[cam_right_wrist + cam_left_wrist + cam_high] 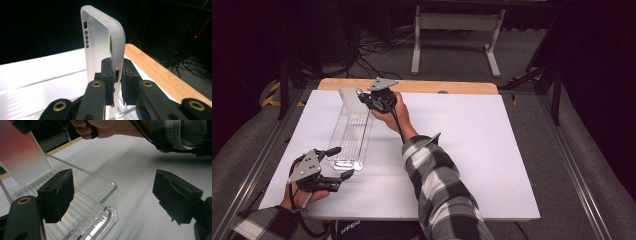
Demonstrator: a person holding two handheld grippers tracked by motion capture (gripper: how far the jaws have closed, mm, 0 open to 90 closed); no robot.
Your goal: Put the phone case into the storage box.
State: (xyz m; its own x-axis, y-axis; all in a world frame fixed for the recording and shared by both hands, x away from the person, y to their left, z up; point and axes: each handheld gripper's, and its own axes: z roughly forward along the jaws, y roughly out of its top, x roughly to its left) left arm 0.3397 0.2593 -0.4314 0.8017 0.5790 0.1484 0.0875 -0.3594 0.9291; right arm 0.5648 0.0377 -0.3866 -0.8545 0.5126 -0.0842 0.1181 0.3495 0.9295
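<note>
up close, right gripper [117, 82] jaws clamped on frosted phone case [100, 47]; left gripper [112, 195] jaws agape beside clear tray [100, 195]

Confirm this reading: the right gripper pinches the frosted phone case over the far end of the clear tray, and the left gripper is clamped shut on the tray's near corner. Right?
Not quite. The left gripper is open; in the left gripper view its jaws stand wide apart beside the clear tray's near corner, gripping nothing. The rest holds: the right gripper pinches the frosted phone case.
</note>
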